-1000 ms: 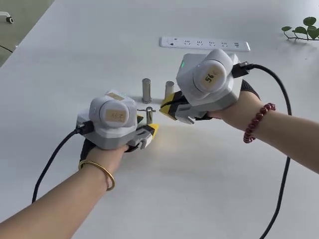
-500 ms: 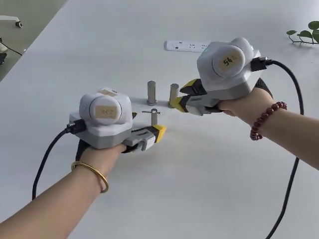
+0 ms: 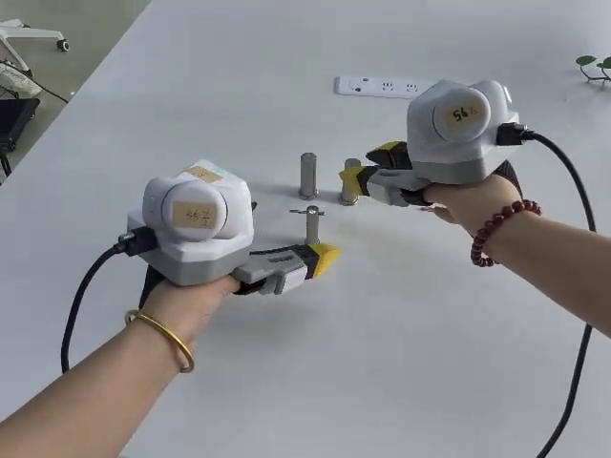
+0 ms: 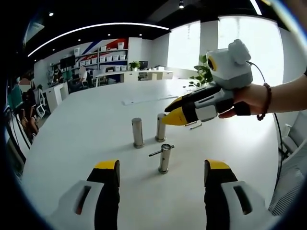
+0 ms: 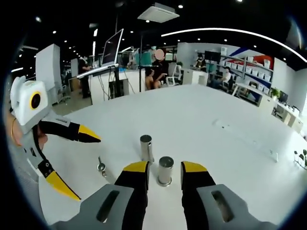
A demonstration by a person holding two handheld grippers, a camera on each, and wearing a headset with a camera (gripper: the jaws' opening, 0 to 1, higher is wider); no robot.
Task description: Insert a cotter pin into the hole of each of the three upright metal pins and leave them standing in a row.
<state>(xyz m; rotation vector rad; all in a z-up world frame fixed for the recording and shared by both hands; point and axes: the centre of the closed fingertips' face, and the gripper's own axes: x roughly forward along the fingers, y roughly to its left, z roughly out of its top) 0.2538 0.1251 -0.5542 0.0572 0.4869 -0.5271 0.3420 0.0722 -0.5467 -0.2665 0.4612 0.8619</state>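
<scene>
Though they pinch nothing, the left tongs (image 3: 304, 264) are spread wide and held low over the worktop (image 3: 401, 343). The finished metal pin (image 3: 312, 226) stands just ahead of their tips, probably so it can be steadied or nudged without being knocked over. A cotter pin (image 3: 307, 211) crosses its top. In the head view this is a small crossbar, while the left gripper view looks along the spread jaws and shows it passing clean through the pin (image 4: 164, 158) near the cap. Farther ahead of the left tongs, two bare pins stand upright side by side: one (image 3: 308, 175) to the left, the other (image 3: 350, 181) right at the tips of the right tongs (image 3: 370, 164). Those tongs are parted by a narrow gap and aim at this second bare pin, which by my reading is next to be fitted. Seen side-on from the left gripper view, they look like one yellow beak. The right gripper view shows the gap itself, with the pin (image 5: 165, 170) framed in it. I cannot tell whether the jaws touch it. One pin of three looks done.
</scene>
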